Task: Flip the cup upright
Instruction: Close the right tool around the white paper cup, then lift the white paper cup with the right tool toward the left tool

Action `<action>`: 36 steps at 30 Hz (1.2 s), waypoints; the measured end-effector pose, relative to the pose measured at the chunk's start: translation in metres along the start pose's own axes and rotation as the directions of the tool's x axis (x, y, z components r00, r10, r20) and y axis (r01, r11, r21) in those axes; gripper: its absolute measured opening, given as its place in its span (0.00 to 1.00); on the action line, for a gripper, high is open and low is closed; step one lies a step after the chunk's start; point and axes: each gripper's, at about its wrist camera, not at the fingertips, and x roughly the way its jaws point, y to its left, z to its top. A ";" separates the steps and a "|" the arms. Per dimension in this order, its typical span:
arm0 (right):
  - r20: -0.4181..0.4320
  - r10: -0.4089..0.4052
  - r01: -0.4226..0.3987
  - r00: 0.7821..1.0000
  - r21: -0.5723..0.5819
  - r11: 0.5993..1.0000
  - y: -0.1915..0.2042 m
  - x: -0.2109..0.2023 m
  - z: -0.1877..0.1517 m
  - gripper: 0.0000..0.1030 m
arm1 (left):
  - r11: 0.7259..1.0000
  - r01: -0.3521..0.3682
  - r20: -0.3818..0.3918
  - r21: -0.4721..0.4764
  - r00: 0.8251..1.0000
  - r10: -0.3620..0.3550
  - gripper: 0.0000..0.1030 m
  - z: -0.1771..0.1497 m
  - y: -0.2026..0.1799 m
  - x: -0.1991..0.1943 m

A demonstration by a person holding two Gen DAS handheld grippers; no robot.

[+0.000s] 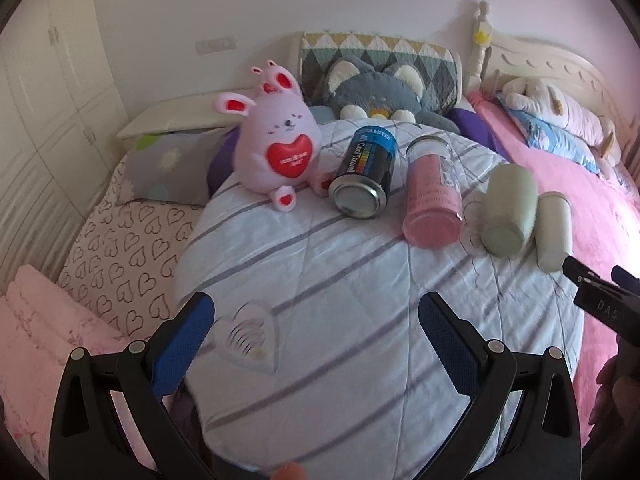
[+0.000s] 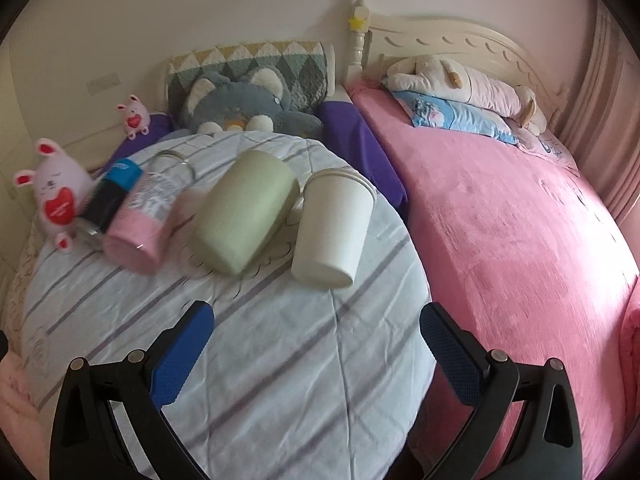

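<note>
Several cups lie on their sides on a striped white quilt (image 1: 320, 280), bottoms toward me. From the left: a dark blue can-shaped cup (image 1: 364, 170), a clear cup with pink contents (image 1: 432, 196), a pale green cup (image 1: 510, 210) and a white cup (image 1: 554, 230). In the right wrist view the green cup (image 2: 244, 212) and the white cup (image 2: 334, 226) lie just ahead. My left gripper (image 1: 316, 320) is open and empty, above the quilt short of the cups. My right gripper (image 2: 316, 324) is open and empty, short of the white cup. Its tip shows in the left wrist view (image 1: 596, 292).
A pink bunny plush (image 1: 276, 152) sits left of the blue cup, and a grey plush (image 1: 384, 96) lies behind the cups. A pink blanket (image 2: 500, 220) covers the bed to the right, with a white plush (image 2: 460, 84) by the headboard. A heart-print sheet (image 1: 120, 248) lies left.
</note>
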 end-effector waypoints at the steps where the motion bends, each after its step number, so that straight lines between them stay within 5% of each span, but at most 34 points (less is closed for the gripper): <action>1: -0.008 -0.003 0.003 1.000 -0.002 1.000 0.001 0.008 0.003 1.00 | 1.000 0.003 -0.007 0.000 1.000 -0.003 1.00 0.005 -0.004 0.008; 15: -0.093 -0.030 0.029 0.995 -0.009 1.000 -0.002 0.072 0.025 0.90 | 0.998 0.056 -0.059 0.034 0.997 -0.054 1.00 0.029 -0.039 0.068; 18: -0.101 -0.021 0.020 0.995 -0.013 1.000 0.000 0.080 0.029 0.68 | 0.997 0.060 -0.074 0.038 0.996 -0.057 1.00 0.027 -0.043 0.073; 23: -0.130 -0.023 0.023 0.991 -0.008 1.000 0.000 0.099 0.035 0.61 | 0.997 0.055 -0.082 0.046 0.995 -0.051 1.00 0.022 -0.042 0.068; 36: -0.070 0.061 -0.059 0.996 0.029 0.998 -0.008 0.035 0.001 0.61 | 0.999 0.018 -0.042 0.026 0.999 -0.017 1.00 -0.010 -0.009 0.012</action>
